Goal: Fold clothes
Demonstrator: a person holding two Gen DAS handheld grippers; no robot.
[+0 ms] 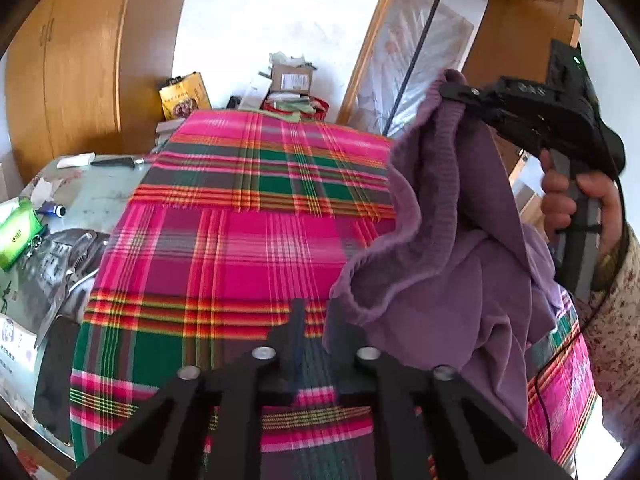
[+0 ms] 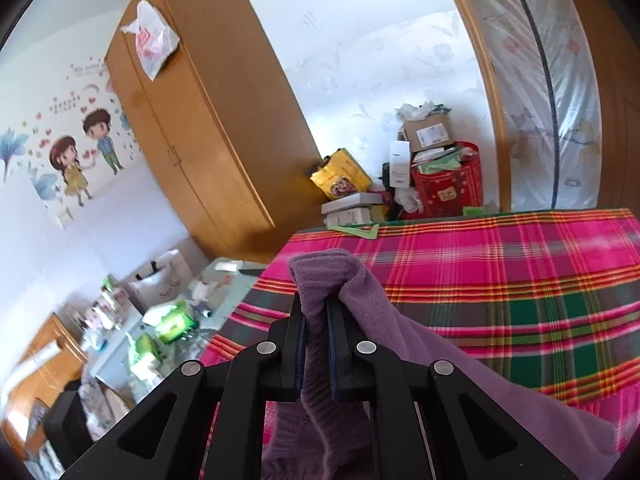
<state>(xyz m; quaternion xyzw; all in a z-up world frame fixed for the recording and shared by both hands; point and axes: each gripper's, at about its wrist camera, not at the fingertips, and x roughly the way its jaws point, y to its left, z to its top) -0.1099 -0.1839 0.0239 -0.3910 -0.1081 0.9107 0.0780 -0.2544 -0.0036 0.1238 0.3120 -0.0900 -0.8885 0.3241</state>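
Observation:
A purple knitted garment (image 1: 460,260) hangs in the air over a bed spread with a pink, green and orange plaid sheet (image 1: 240,220). In the left wrist view my right gripper (image 1: 445,89), held by a hand at the upper right, is pinched on the garment's ribbed edge. In the right wrist view the right gripper (image 2: 316,304) is shut on a fold of the purple garment (image 2: 400,320), above the plaid sheet (image 2: 520,280). My left gripper (image 1: 318,314) sits at the garment's lower left corner with a narrow gap that shows only the sheet. The cloth drapes over and hides its right finger.
A cluttered side table (image 1: 100,196) stands left of the bed, with a green tissue pack (image 1: 18,232) and a knife (image 1: 116,162). Boxes and a red bag (image 2: 448,188) are piled beyond the bed's far end. A wooden wardrobe (image 2: 200,120) stands behind. A floral sleeve (image 1: 616,320) is at the right.

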